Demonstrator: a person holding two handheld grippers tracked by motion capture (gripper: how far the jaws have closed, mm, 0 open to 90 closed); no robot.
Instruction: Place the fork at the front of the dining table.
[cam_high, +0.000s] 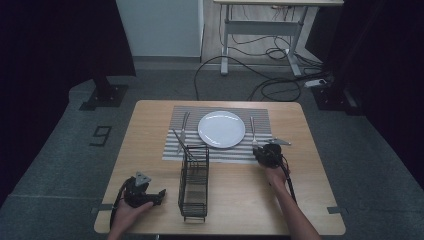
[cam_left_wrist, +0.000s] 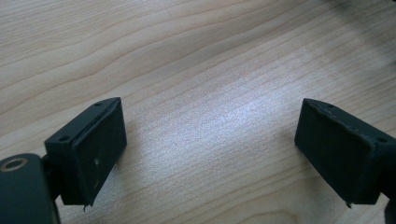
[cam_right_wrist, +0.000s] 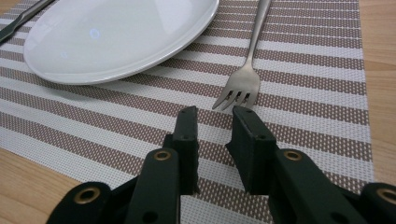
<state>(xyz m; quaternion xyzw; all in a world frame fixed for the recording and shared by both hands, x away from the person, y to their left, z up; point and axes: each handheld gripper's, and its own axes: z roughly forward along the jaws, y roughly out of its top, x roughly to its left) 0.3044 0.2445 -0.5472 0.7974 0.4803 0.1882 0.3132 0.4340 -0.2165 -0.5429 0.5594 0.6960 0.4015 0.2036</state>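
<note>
Striped placemat (cam_right_wrist: 303, 60) edge lies just beside right tool (cam_right_wrist: 215, 116).

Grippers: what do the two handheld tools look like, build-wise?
Both are black. The left tool carries a grey three-cornered plate on top and a black cable looping beside it. Its pads are flat, rectangular, matte black blocks with small screw holes. The right tool has black link arms with brass-coloured pivot rings; a black cable trails back. Forearms are bare, no sleeves.

Right tool (cam_high: 263, 151) at fork (cam_high: 253, 131) tines.
</note>
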